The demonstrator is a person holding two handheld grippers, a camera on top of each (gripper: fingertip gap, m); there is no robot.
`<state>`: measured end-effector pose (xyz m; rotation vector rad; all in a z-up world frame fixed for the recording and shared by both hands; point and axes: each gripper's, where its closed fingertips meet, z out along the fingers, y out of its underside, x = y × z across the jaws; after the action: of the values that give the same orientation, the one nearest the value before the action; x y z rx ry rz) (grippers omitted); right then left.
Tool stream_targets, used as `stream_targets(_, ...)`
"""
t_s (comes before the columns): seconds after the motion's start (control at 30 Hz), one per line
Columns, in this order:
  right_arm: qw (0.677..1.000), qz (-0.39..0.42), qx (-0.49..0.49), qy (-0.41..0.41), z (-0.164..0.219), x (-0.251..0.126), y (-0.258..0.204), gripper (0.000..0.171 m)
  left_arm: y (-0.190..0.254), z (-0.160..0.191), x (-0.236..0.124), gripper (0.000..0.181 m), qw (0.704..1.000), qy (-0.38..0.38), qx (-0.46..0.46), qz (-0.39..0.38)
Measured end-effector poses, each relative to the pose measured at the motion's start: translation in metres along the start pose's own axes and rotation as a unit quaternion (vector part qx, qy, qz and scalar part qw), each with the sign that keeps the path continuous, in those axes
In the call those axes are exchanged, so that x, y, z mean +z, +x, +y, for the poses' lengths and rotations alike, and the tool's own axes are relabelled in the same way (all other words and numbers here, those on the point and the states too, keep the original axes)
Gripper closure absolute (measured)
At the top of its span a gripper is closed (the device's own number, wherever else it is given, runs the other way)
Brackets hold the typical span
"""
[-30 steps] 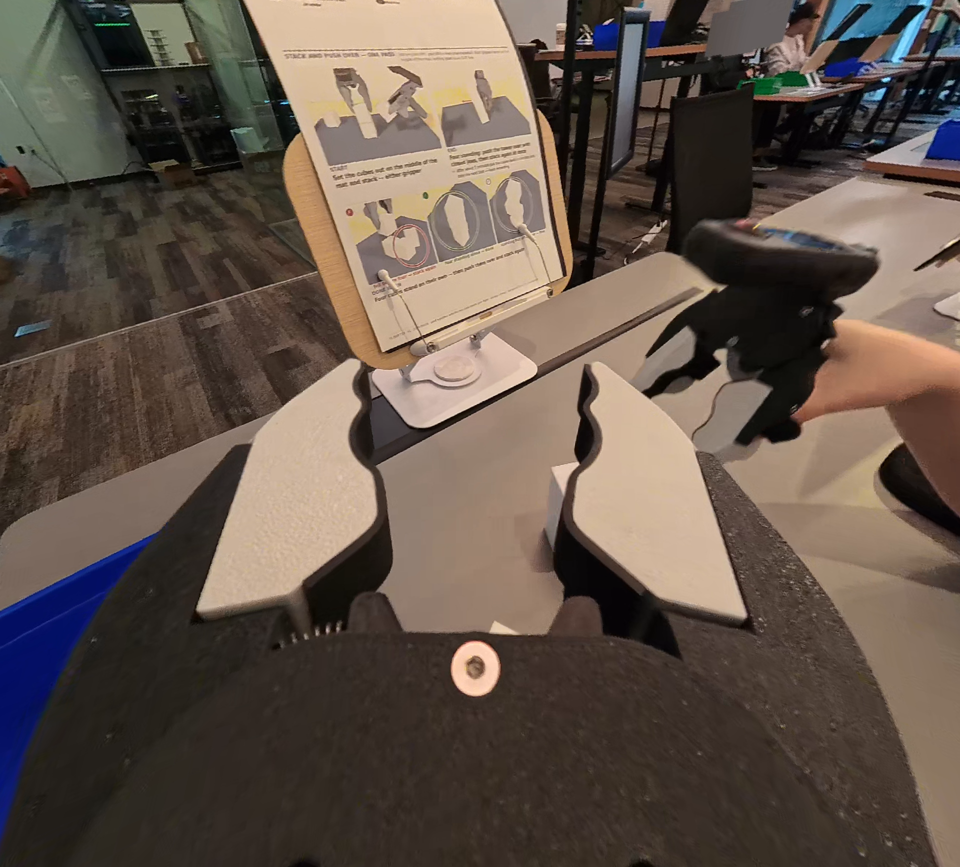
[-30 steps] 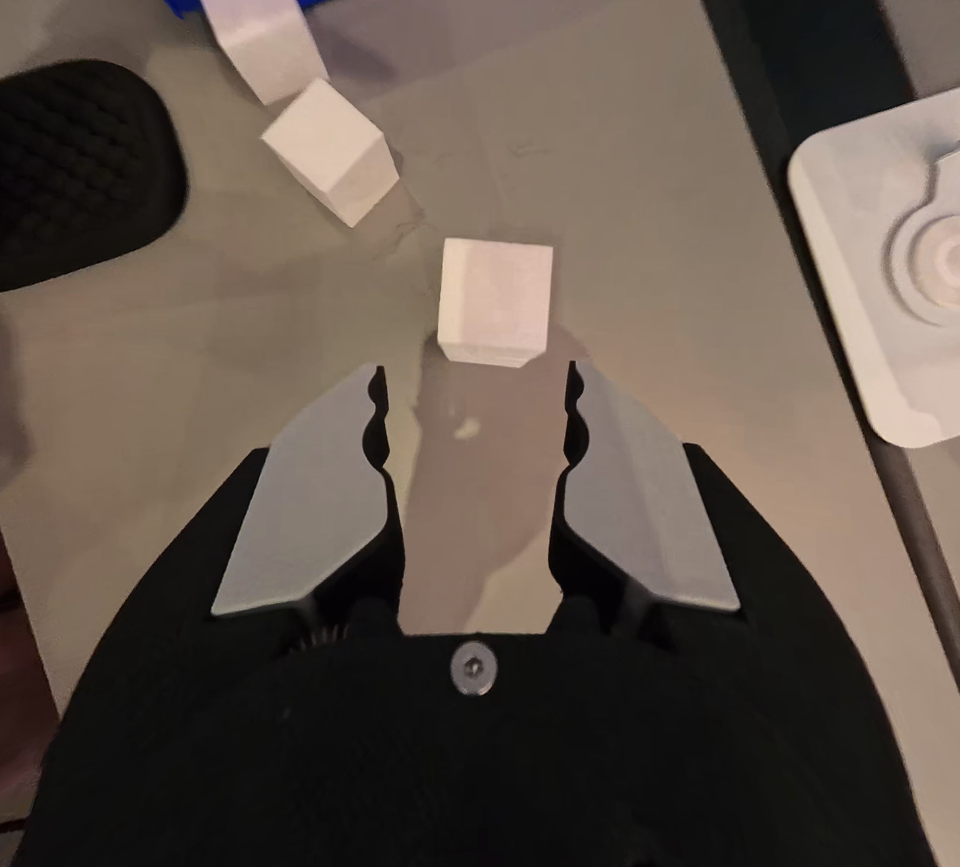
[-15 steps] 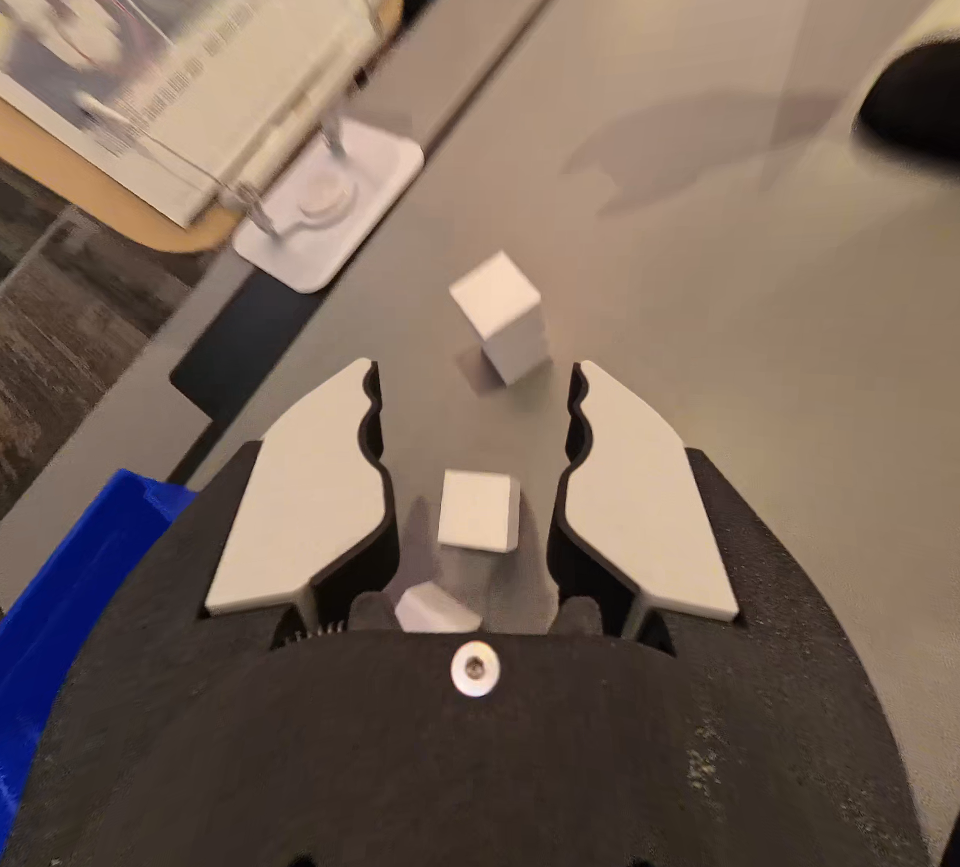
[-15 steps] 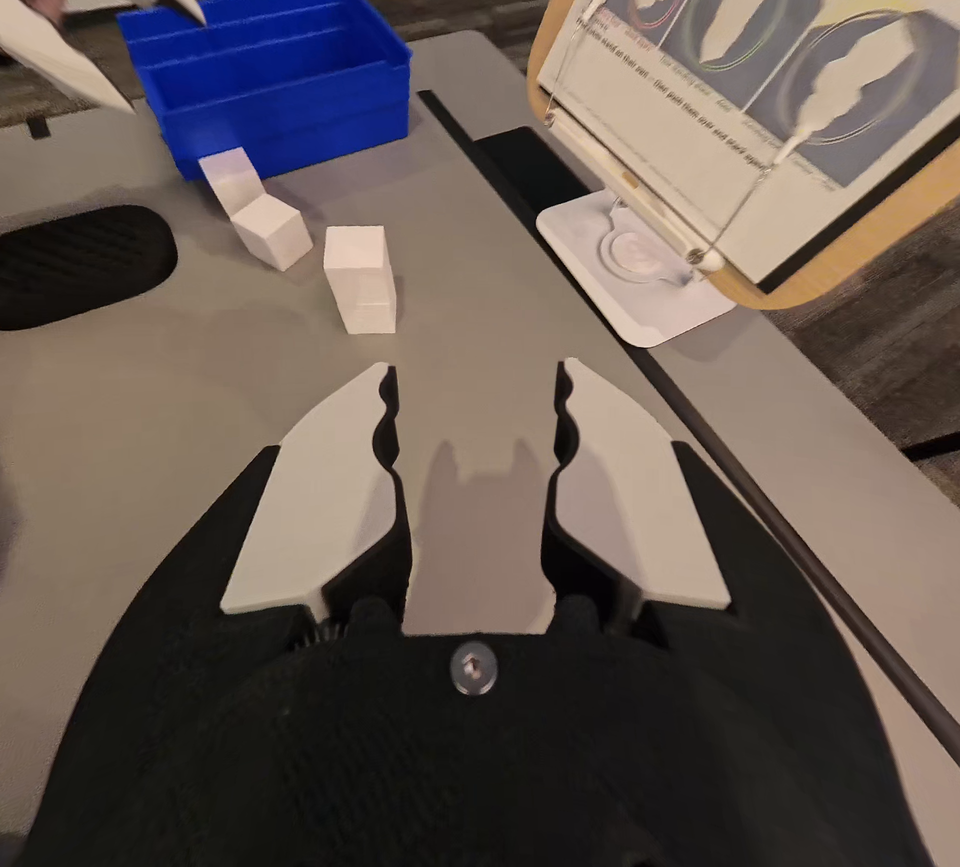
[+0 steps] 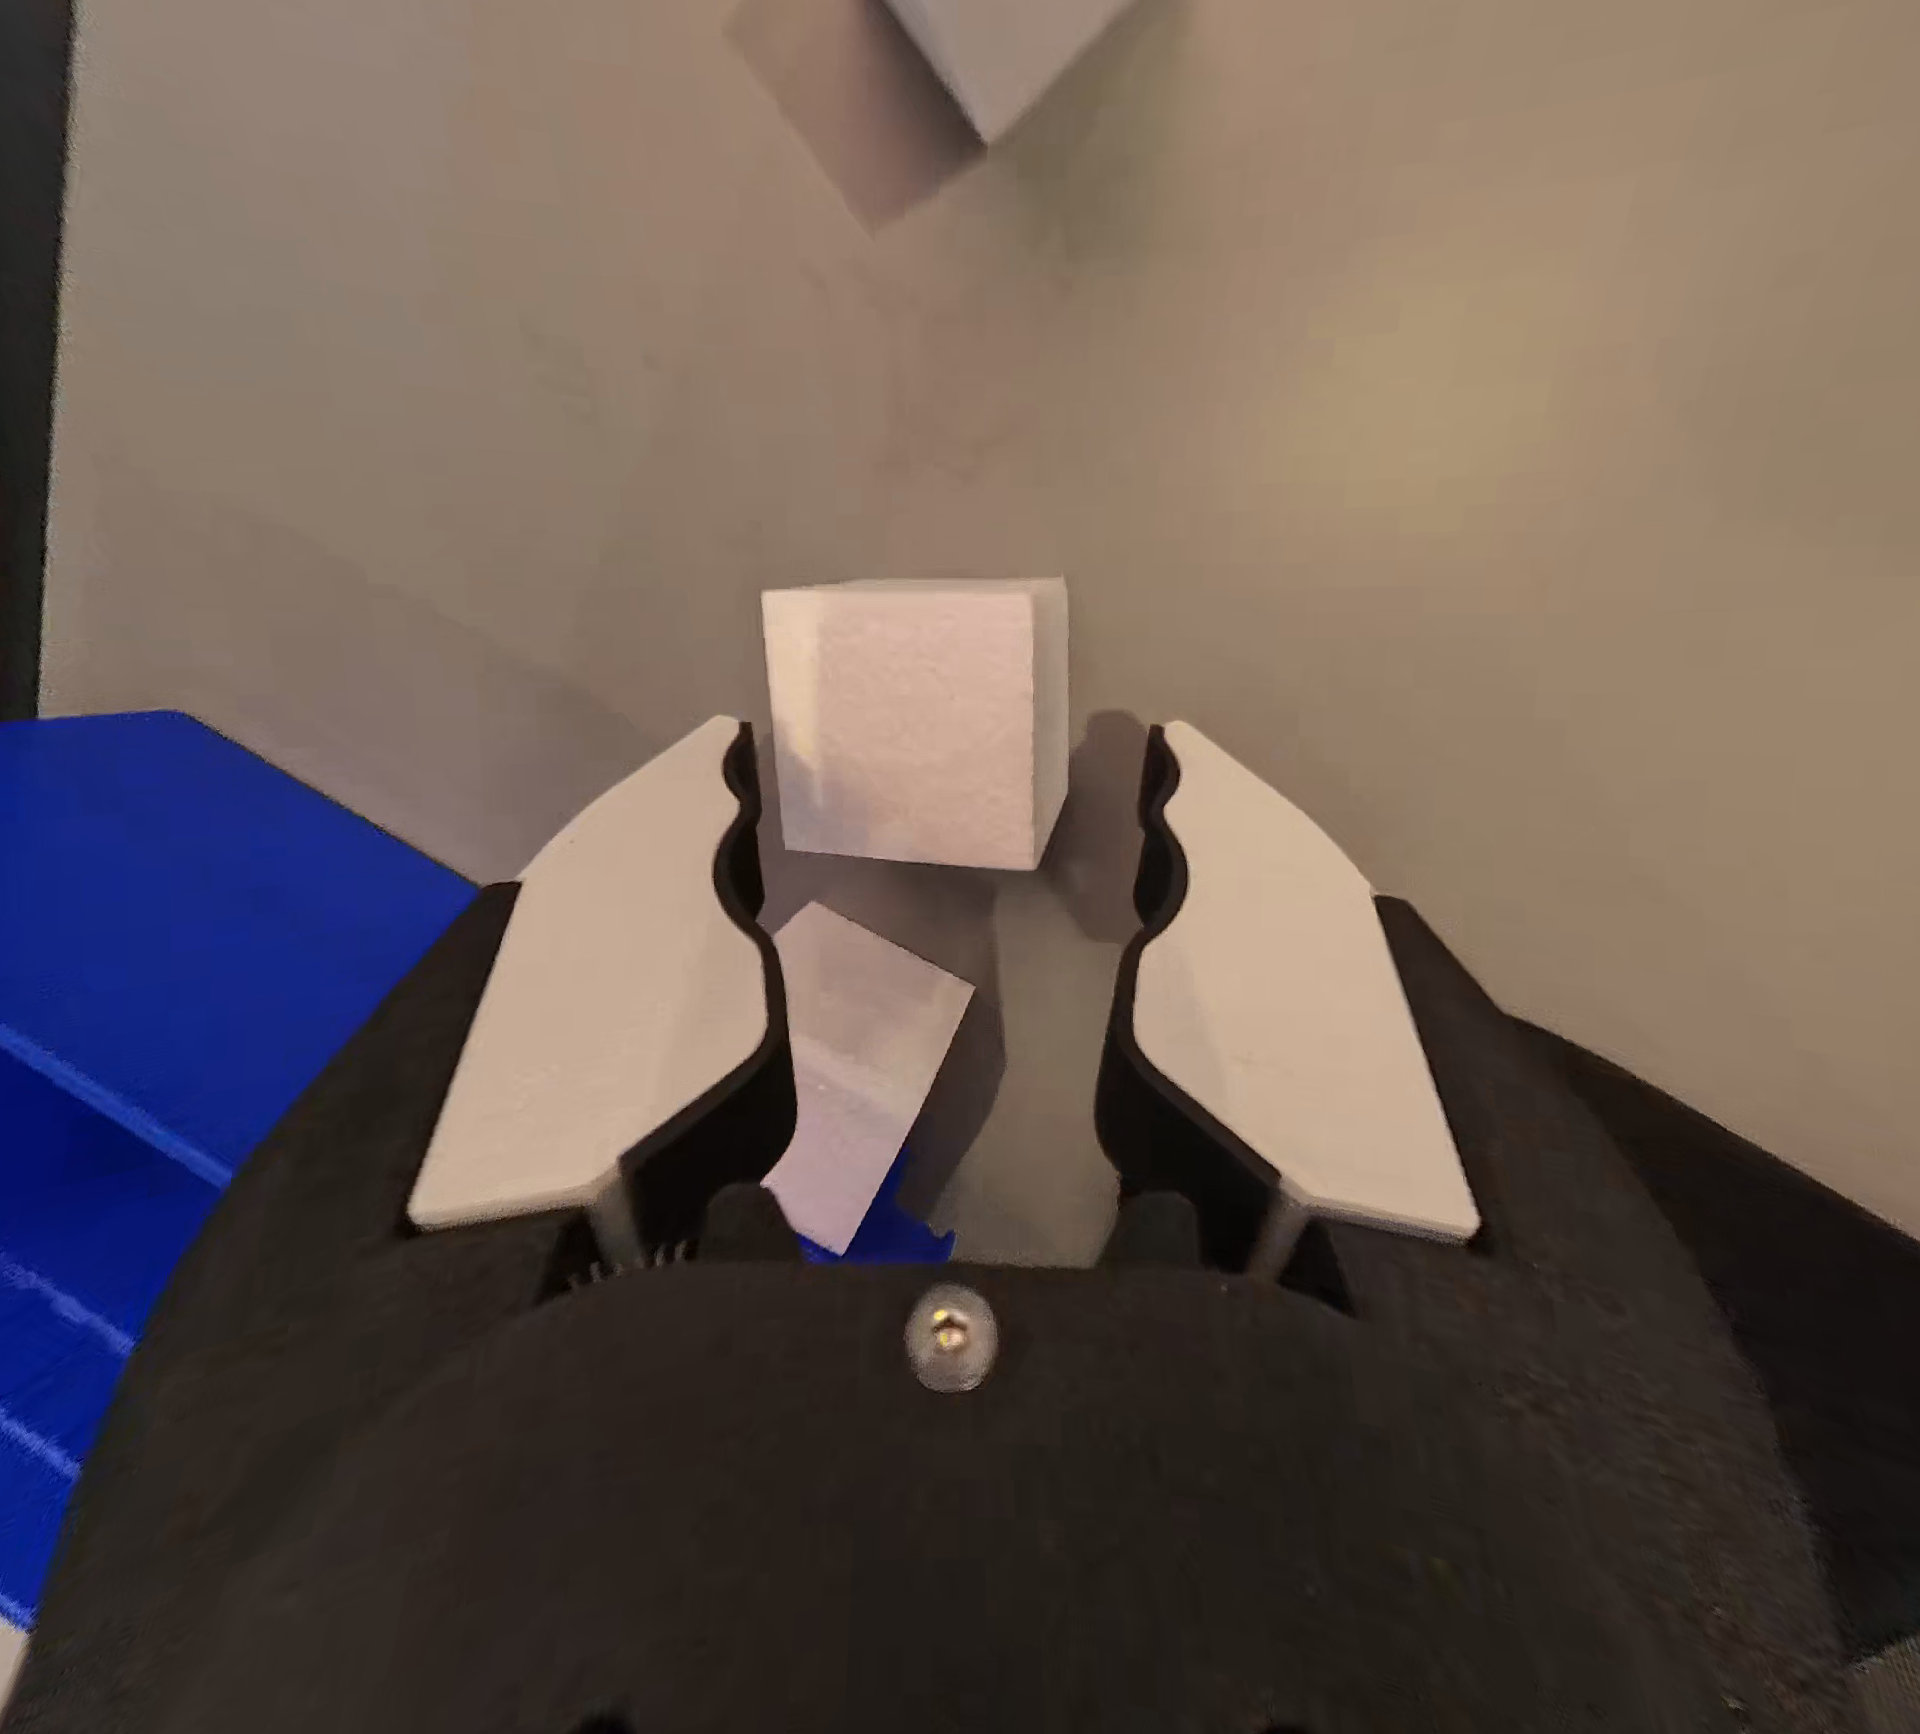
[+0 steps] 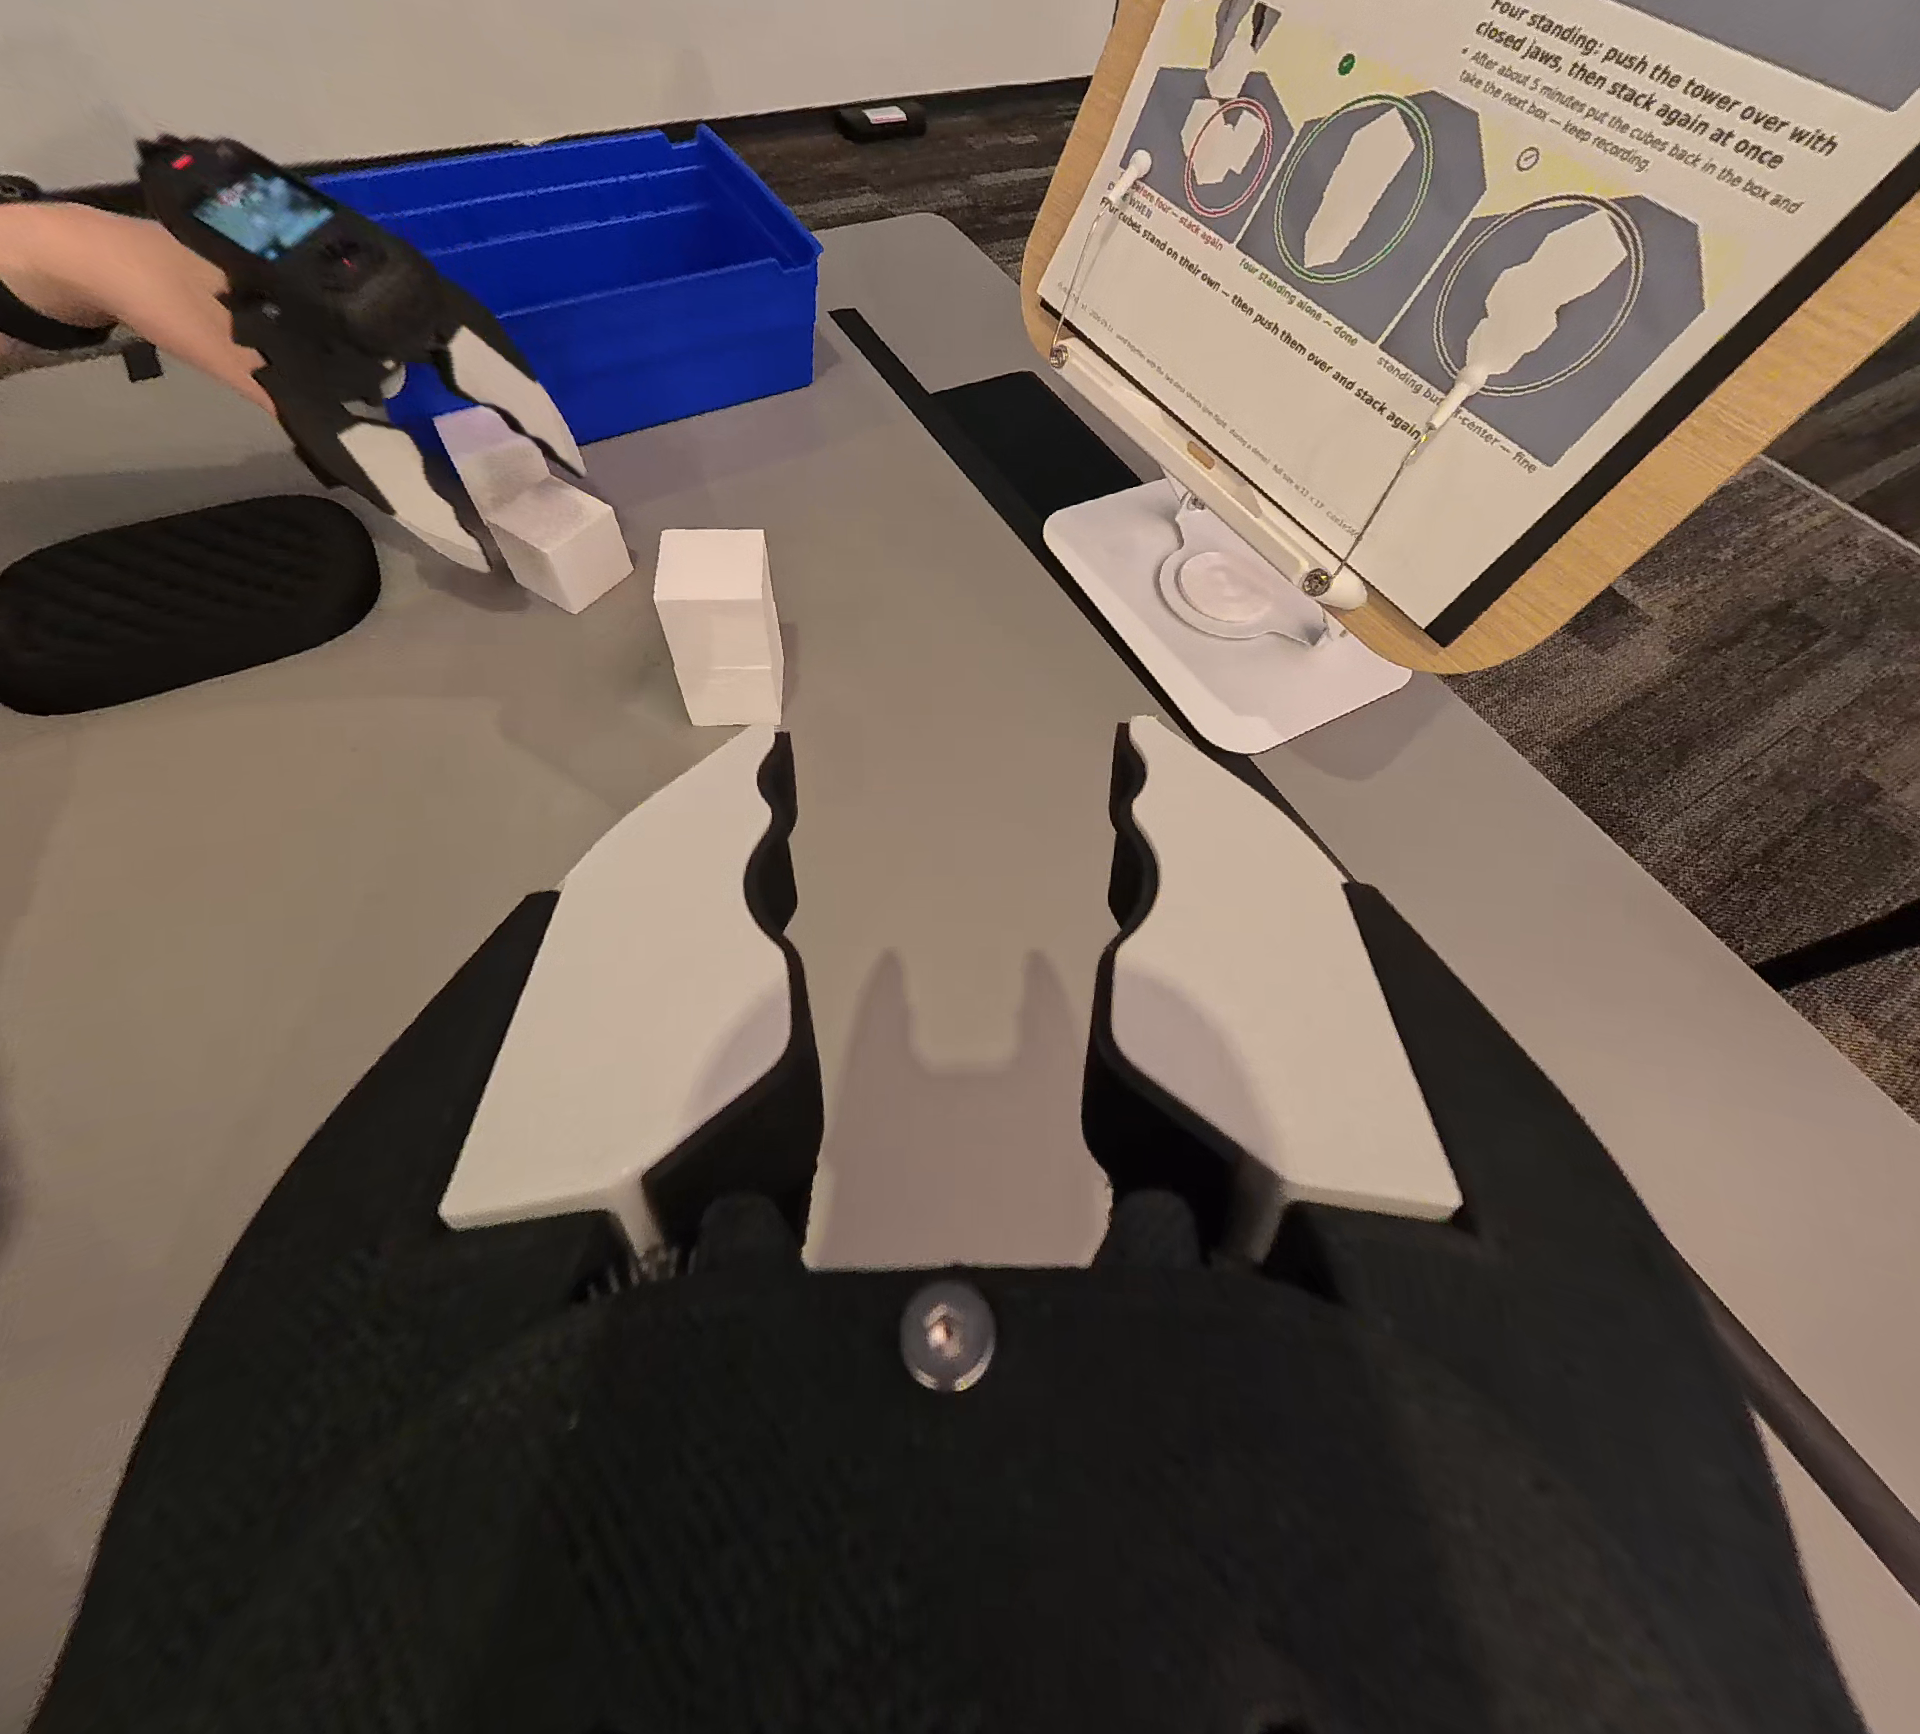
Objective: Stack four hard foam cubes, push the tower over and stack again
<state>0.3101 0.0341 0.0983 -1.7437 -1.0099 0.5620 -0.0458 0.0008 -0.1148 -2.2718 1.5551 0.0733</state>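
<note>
My left tool point(image 5: 943, 837) is released, its jaws spread wider than the loose cube point(image 5: 914, 723) that sits at 12 o'clock from it, just past the fingertips and not yet between them. This cube shows me a flat face, nearly square to the jaws, and it has no long axis, so I judge a straight advance will bring it into the gap. A second loose cube point(image 5: 857, 1071) lies tilted under the tool at about 11 o'clock, beside the blue bin point(image 5: 156, 957). Farther on at 12 o'clock stands the two-cube stack point(image 6: 719, 624), upright, long axis vertical, on the grey counter point(image 6: 935, 541). My right tool point(image 6: 951, 837) is also released and empty, well apart, with the stack at its 11 o'clock.
</note>
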Motion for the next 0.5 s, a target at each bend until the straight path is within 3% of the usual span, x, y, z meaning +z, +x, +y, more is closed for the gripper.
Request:
stream_targets(0.33, 1.000, -0.001, -0.011, -0.017, 0.005, 0.004, 0.000, 0.112, -0.011, 0.007, 0.018, 0.105, 0.999, -0.028, -0.017, 0.017)
stream_targets(0.5, 1.000, -0.003, -0.010, -0.019, 0.006, 0.004, 0.001, 0.112, -0.008, 0.012, 0.024, 0.122, 0.998, -0.043, -0.016, 0.036)
